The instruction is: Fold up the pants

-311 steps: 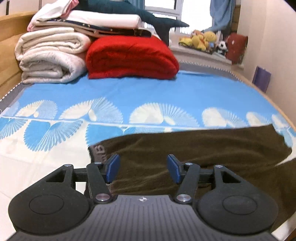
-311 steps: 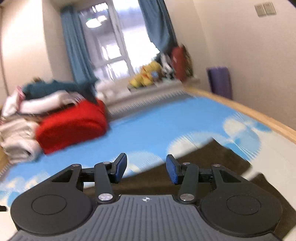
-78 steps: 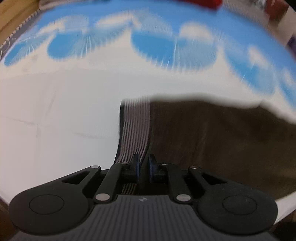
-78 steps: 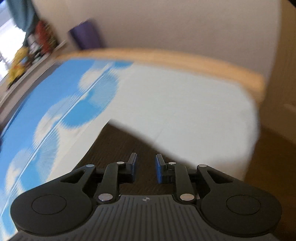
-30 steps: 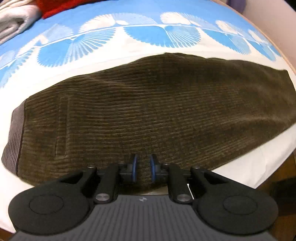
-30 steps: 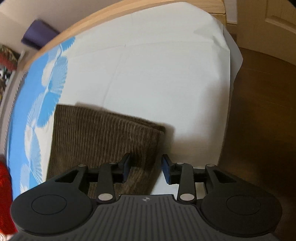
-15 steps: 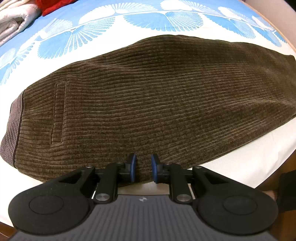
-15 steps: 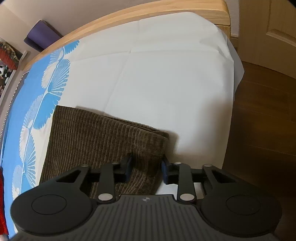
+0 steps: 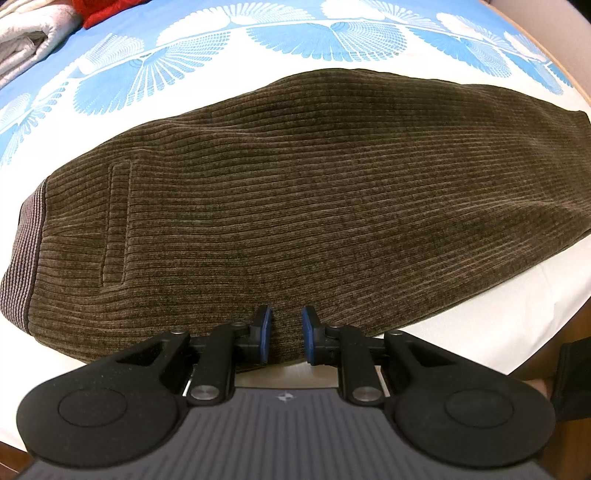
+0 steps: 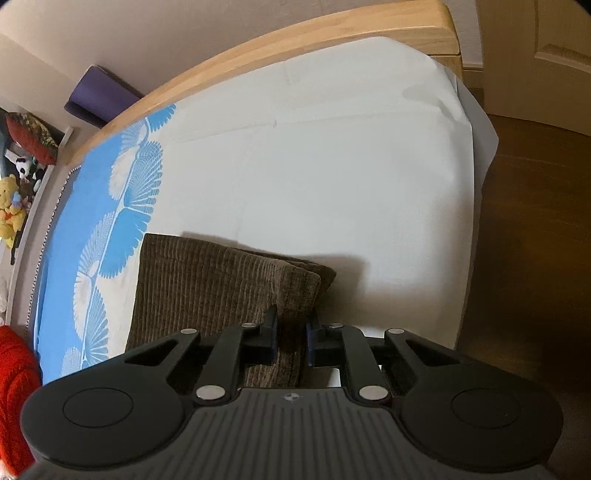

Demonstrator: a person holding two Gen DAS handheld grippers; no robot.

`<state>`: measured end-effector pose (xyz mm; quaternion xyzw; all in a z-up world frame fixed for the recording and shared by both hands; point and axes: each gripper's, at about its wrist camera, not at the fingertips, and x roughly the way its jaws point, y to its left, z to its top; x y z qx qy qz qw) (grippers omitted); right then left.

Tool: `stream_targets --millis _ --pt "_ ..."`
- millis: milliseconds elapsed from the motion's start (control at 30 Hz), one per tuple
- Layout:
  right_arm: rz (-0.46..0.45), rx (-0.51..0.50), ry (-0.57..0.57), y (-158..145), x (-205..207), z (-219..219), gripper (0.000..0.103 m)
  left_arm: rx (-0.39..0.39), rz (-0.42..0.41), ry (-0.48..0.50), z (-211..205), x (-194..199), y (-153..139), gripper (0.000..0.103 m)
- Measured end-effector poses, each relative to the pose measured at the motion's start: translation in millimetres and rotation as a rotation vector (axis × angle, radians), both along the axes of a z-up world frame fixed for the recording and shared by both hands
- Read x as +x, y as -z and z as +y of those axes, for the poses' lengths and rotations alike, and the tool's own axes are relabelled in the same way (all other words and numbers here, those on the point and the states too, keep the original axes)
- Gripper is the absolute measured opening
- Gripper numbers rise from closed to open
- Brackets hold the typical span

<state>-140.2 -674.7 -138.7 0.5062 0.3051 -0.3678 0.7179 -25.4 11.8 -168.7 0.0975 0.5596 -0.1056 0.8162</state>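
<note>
Brown corduroy pants (image 9: 314,192) lie folded lengthwise across the bed, with the grey waistband (image 9: 27,240) at the left and the leg ends at the right. My left gripper (image 9: 286,334) points down onto their near edge around the middle. Its jaws stand a narrow gap apart, and the fabric between them lies flat. In the right wrist view the leg end (image 10: 207,280) reaches onto the white sheet. My right gripper (image 10: 292,328) is closing on its near corner, and the cloth stands bunched up between the pads.
The white sheet (image 10: 332,166) ends at the wooden bed frame (image 10: 295,48), with dark floor (image 10: 535,258) to the right. A red blanket (image 10: 14,387), pale folded quilts (image 9: 29,22), plush toys (image 10: 13,206) and a purple roll (image 10: 99,96) lie at the far side.
The right jaws have closed in on the corner of the leg end, which now puckers between them. The left gripper has come slightly closer to the pants.
</note>
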Motion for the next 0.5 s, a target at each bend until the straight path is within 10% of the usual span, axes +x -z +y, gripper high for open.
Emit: stream_targets --millis 500 --pt "0.051 -0.313 -0.198 -69 40 51 0.013 0.025 -0.043 -0.035 8 5 -16 0.025"
